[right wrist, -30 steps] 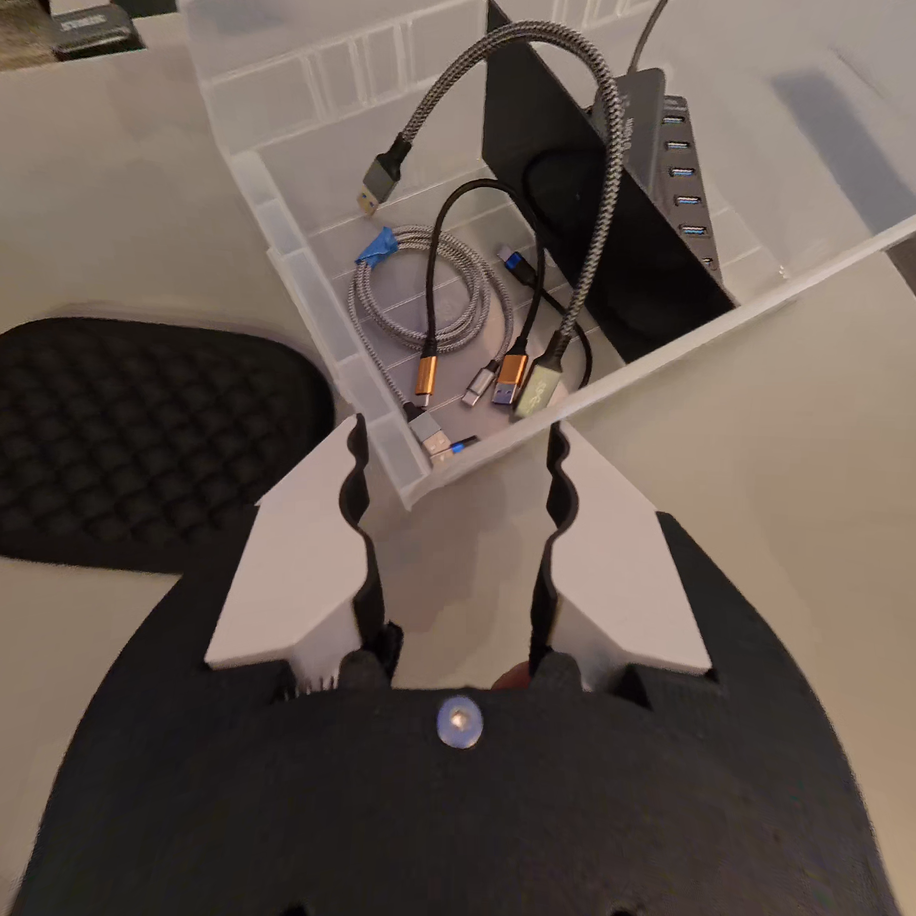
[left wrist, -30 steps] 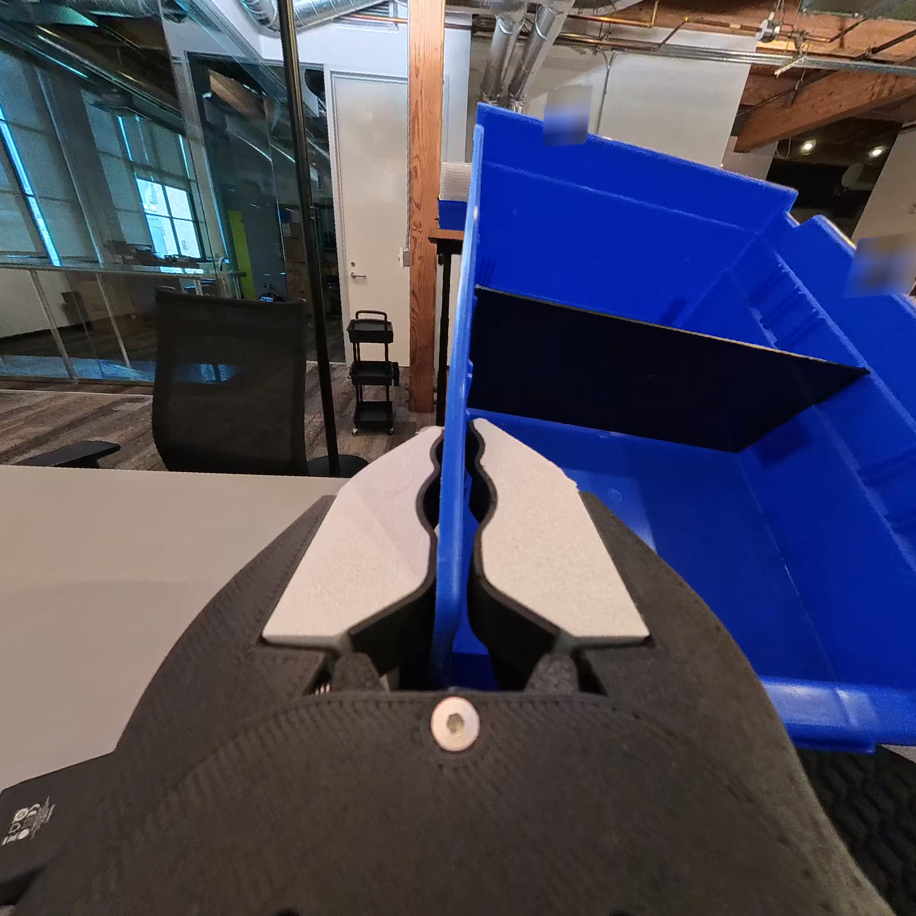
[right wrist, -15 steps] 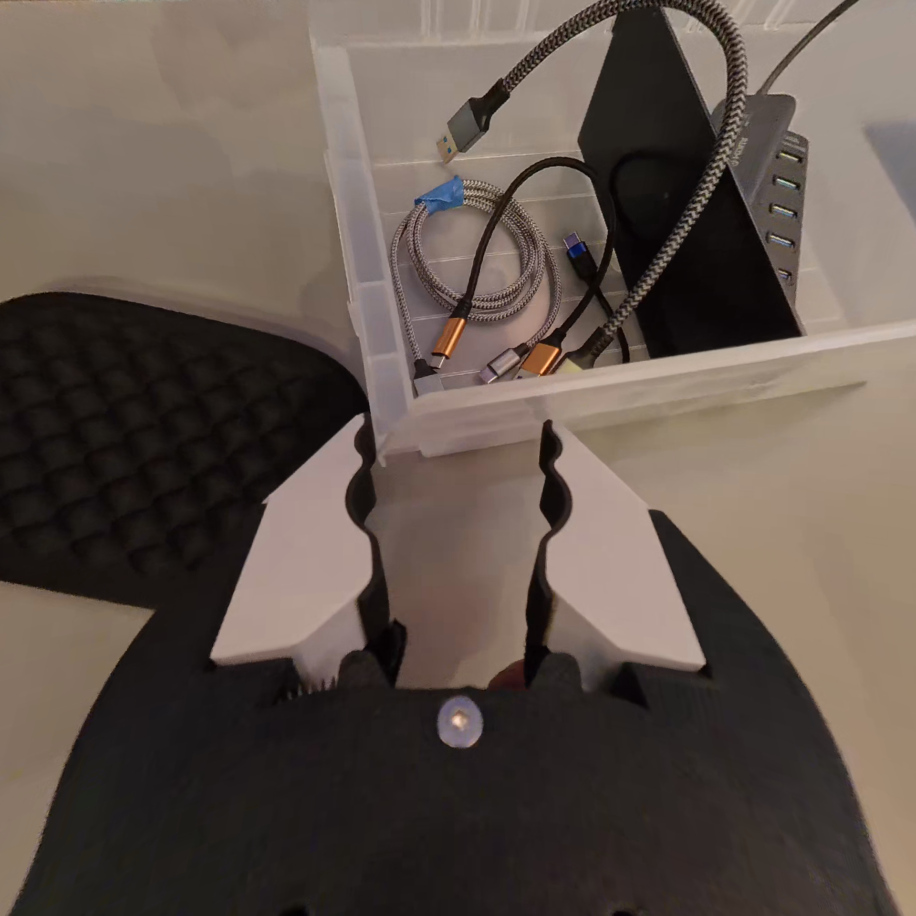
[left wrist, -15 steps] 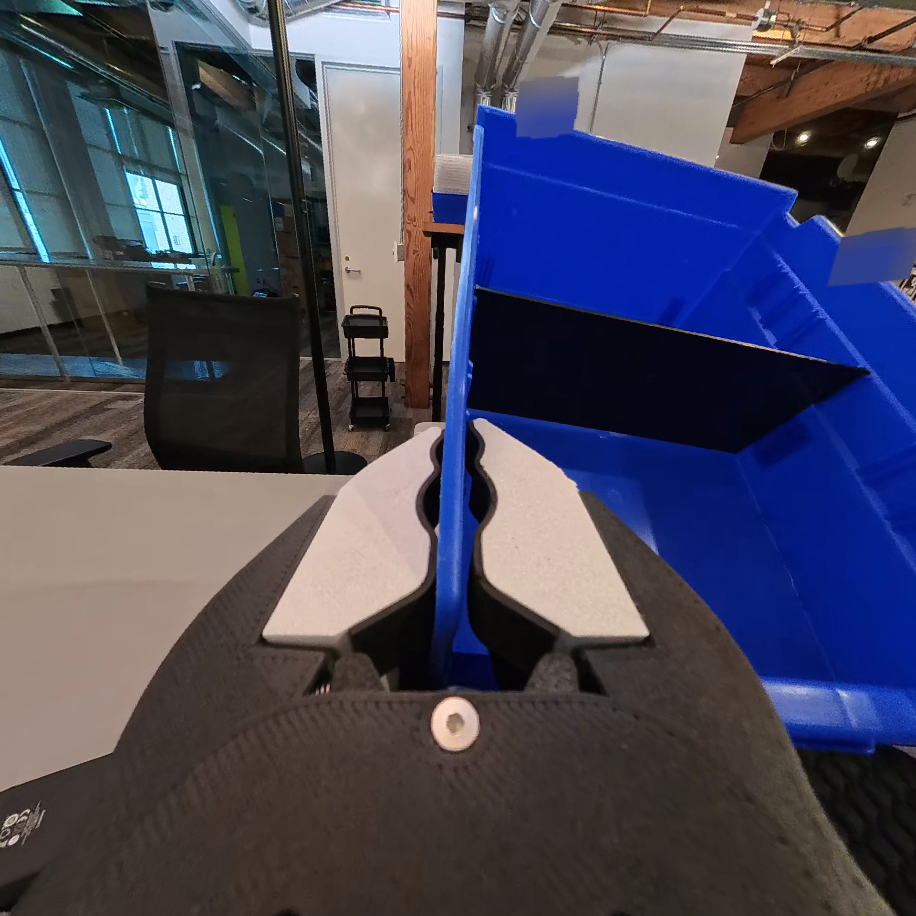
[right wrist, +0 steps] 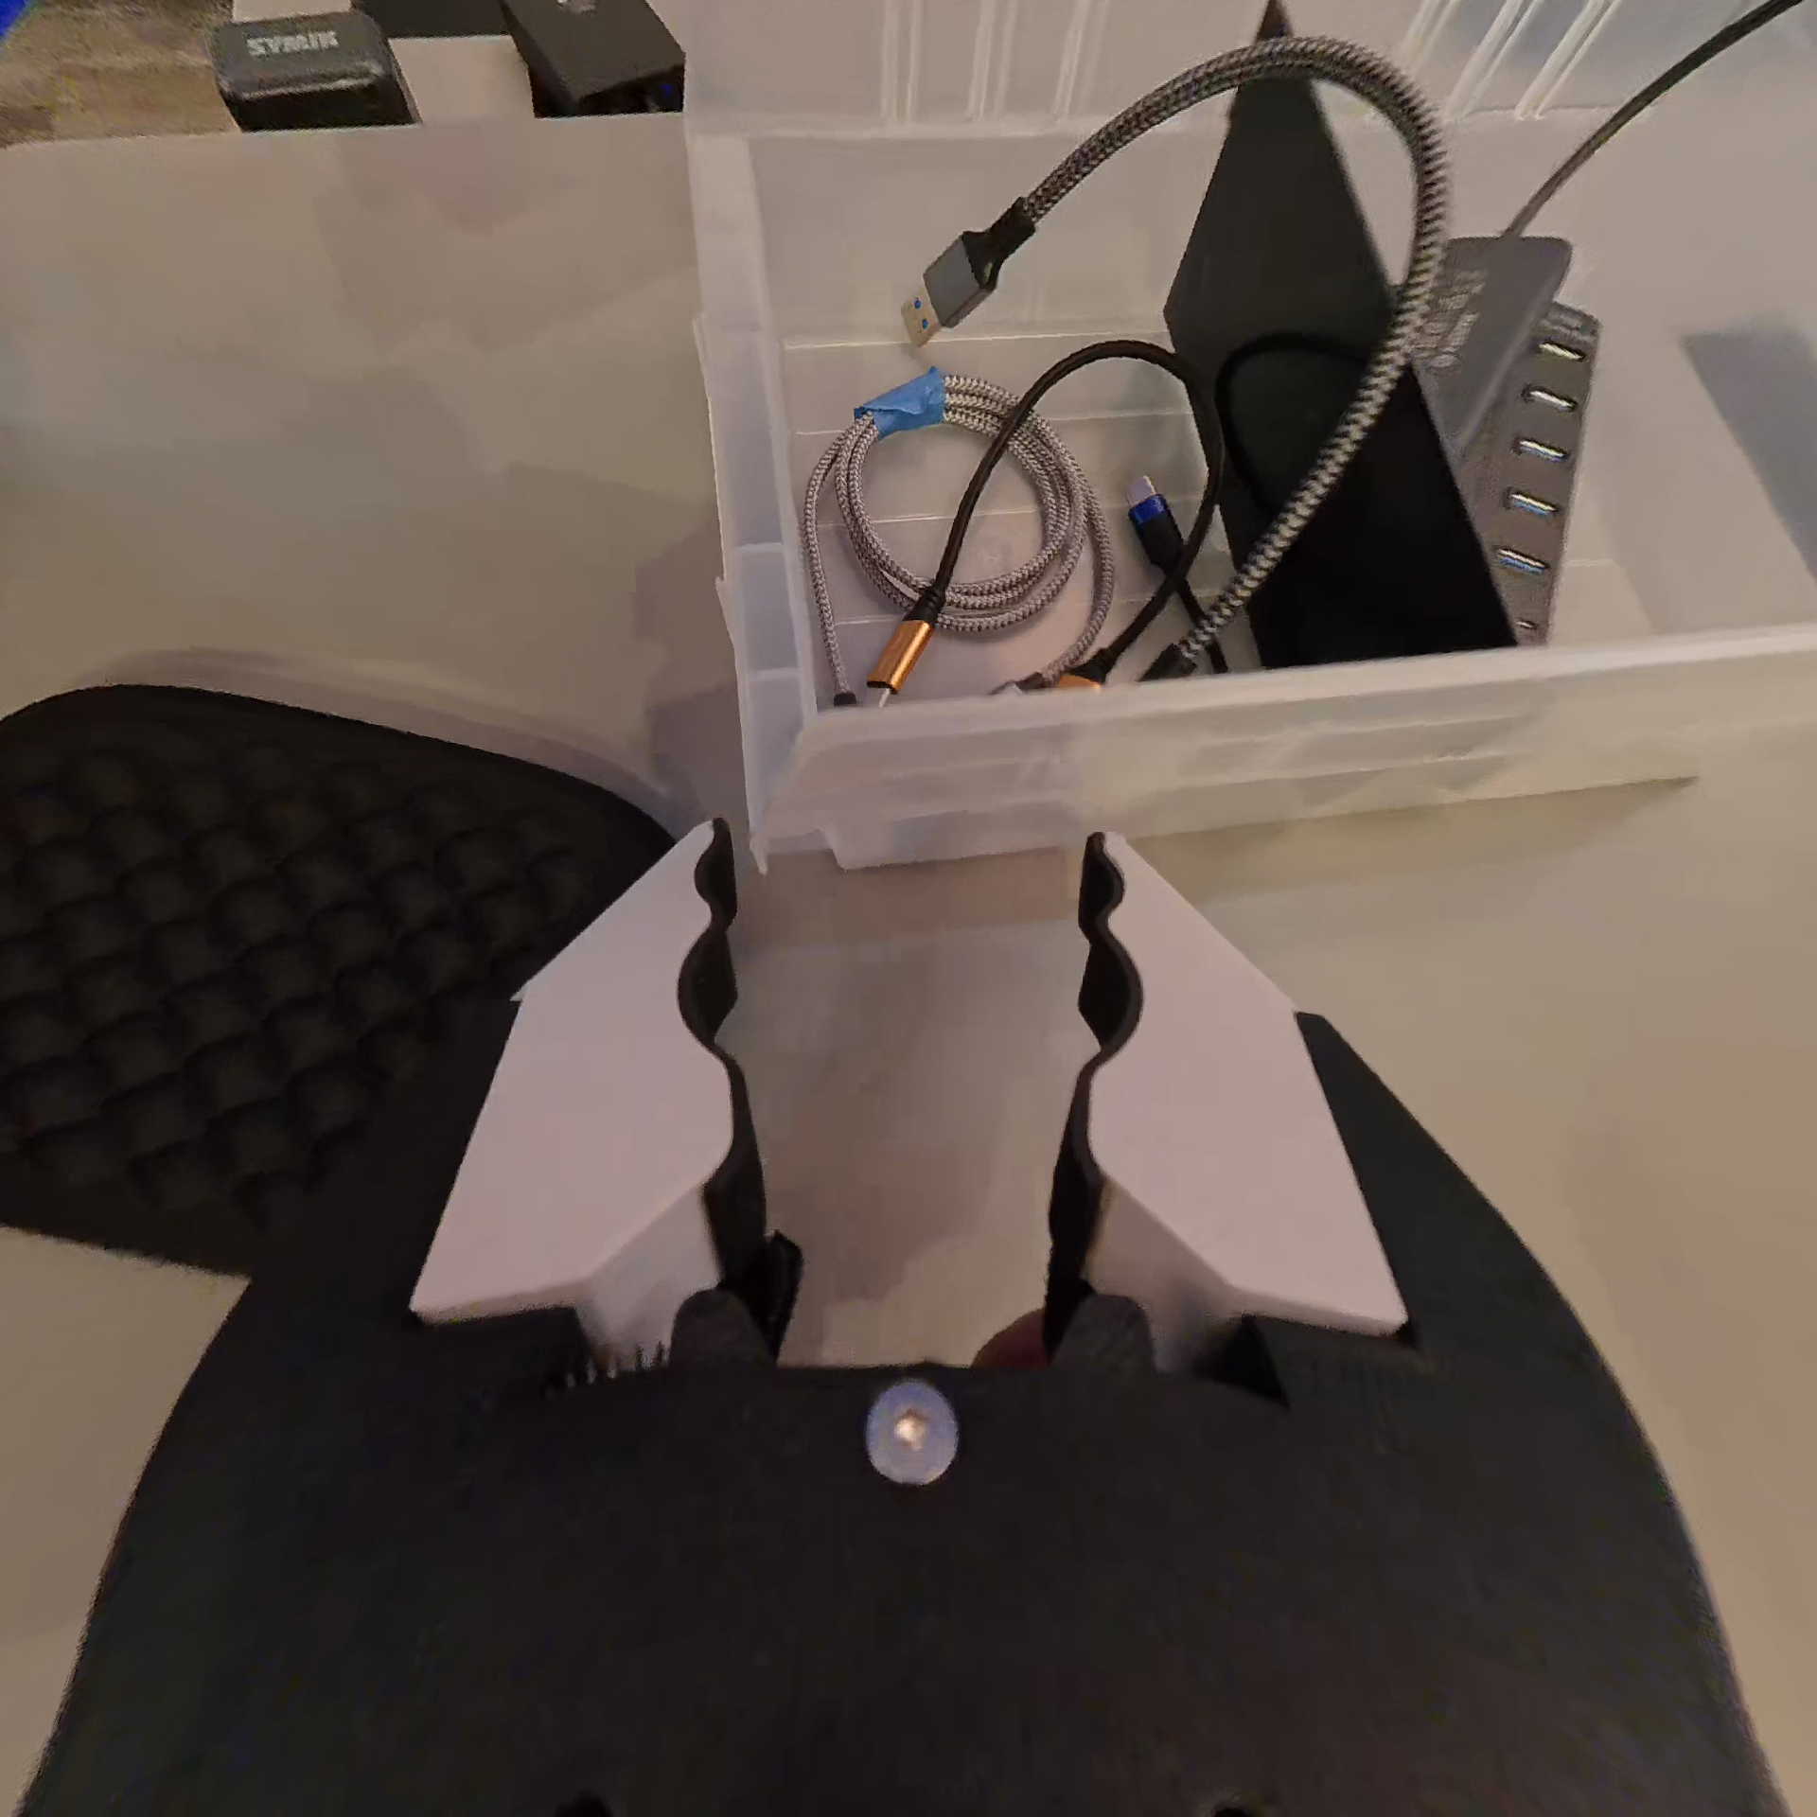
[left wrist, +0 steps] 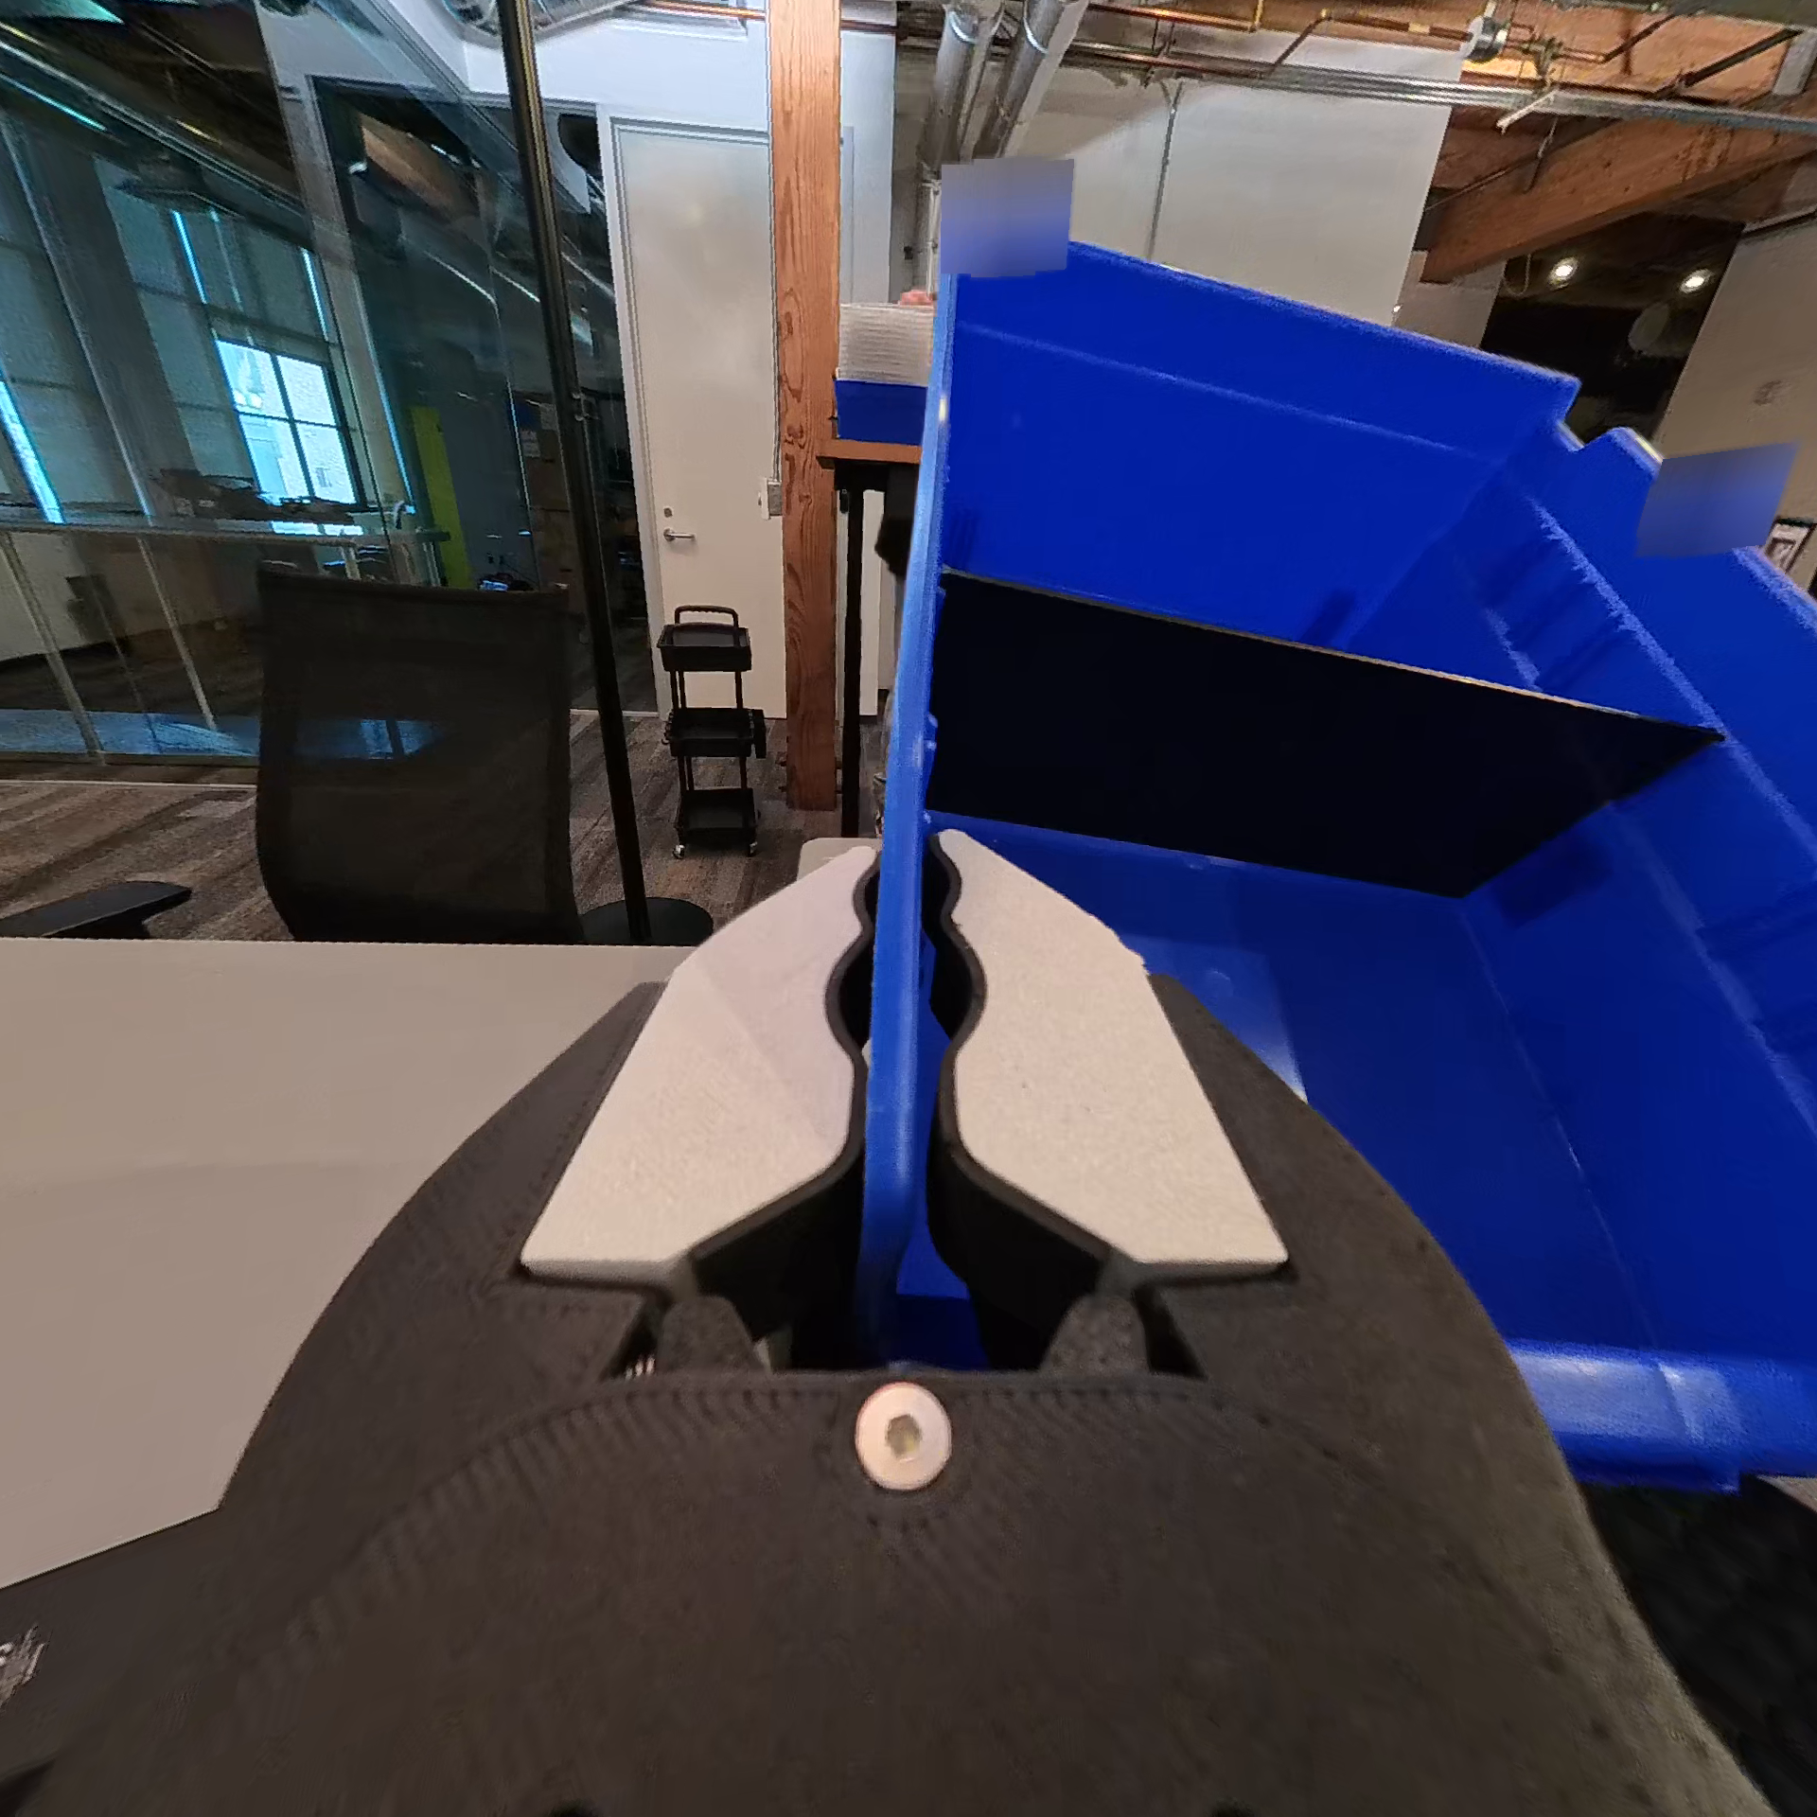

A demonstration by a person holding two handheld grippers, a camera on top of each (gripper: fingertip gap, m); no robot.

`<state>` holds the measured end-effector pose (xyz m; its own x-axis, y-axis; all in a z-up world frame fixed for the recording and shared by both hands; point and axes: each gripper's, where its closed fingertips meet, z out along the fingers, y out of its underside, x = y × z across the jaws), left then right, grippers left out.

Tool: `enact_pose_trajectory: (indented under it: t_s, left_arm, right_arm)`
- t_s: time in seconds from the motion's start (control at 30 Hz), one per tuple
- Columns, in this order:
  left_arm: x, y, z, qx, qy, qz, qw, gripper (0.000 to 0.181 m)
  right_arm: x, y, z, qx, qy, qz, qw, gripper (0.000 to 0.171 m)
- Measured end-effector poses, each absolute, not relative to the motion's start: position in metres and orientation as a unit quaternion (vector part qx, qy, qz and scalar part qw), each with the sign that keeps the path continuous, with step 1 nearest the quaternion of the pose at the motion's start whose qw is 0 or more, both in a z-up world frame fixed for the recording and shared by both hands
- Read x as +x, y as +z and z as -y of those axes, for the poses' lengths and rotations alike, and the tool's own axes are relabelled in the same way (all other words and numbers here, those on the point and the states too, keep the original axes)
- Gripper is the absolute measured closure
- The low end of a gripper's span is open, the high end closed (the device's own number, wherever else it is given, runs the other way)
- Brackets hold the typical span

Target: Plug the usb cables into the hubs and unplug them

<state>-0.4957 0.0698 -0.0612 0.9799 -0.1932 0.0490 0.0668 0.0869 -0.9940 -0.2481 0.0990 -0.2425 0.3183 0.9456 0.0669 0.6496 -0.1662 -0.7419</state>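
The left claw was clamped on the side wall of a blue bin, which had a black divider across it. The right claw gaped wide with nothing in it, just short of a clear bin on the worktop. Inside lay the cables: a coiled grey braided one bound with blue tape, a black one with an orange plug, and a braided one arching up to a grey plug. Behind a black partition stood the dark hub, its ports in a row.

Open right gripper before a clear bin

Its empty, spread fingers hover just short of the bin's near-left corner; inside lie usb cables, left of a black divider, with a hub behind it.
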Motion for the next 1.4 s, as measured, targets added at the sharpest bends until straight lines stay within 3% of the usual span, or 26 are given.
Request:
enact_pose_trajectory:
  t_s: [0.3, 0.43, 0.67, 0.93, 1.17, 1.4]
  left_arm:
    - [-0.418, -0.051, -0.081, -0.677, -0.108, -0.107, 0.720, 0.175]
    - [-0.349, -0.043, -0.100, -0.687, -0.136, -0.153, 0.697, 0.176]
    - [-0.190, -0.025, -0.134, -0.687, -0.160, -0.268, 0.656, 0.177]
    - [0.013, -0.049, -0.167, -0.679, -0.237, -0.337, 0.607, 0.175]
    - [0.156, -0.098, -0.168, -0.693, -0.287, -0.361, 0.555, 0.176]
    - [0.237, -0.156, -0.165, -0.725, -0.311, -0.346, 0.508, 0.175]
  right_arm:
    - [-0.128, -0.182, -0.084, -0.741, 0.221, 0.499, 0.392, 0.095]
    - [-0.061, -0.149, -0.062, -0.741, 0.229, 0.483, 0.406, 0.093]
    - [0.044, -0.083, -0.025, -0.725, 0.253, 0.361, 0.529, 0.087]
    - [0.123, -0.096, 0.015, -0.736, 0.252, 0.254, 0.575, 0.060]
    - [0.208, -0.129, 0.007, -0.773, 0.195, 0.150, 0.585, 0.063]
    - [0.291, -0.168, -0.004, -0.800, 0.132, 0.058, 0.582, 0.069]
